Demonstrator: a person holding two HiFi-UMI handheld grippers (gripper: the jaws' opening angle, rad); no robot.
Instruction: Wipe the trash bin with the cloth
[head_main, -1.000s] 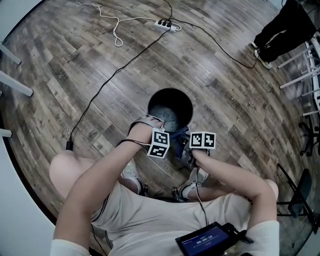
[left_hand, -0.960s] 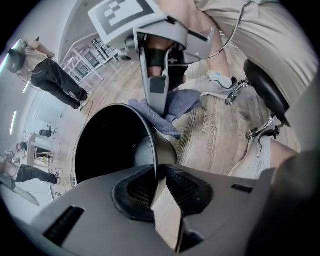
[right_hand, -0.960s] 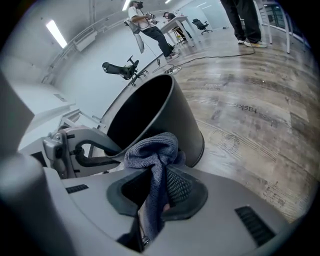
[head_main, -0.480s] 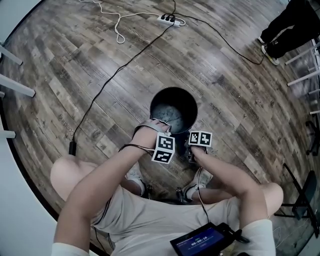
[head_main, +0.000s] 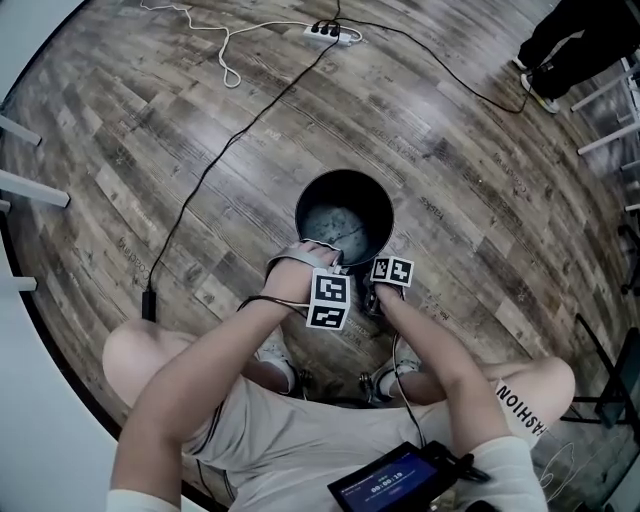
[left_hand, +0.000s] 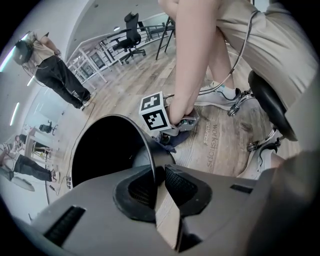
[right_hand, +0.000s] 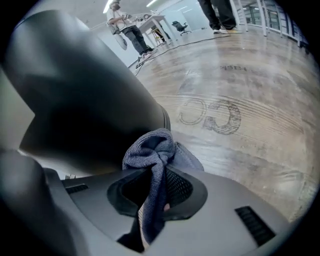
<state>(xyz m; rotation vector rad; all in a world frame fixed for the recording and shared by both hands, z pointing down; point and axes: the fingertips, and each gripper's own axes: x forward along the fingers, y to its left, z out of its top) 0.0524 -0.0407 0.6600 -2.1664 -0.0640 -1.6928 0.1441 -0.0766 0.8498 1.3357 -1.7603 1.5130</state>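
The trash bin (head_main: 345, 188) stands on the wooden floor (head_main: 480, 180) just ahead of the person's feet and has not been moved since the earlier frames. Its near rim is clamped in the closed left claw (left_hand: 159, 176), as before. The cloth (right_hand: 156, 150) is pinched tight in the right claw (right_hand: 156, 189), which has been lowered beside the bin's outer wall.
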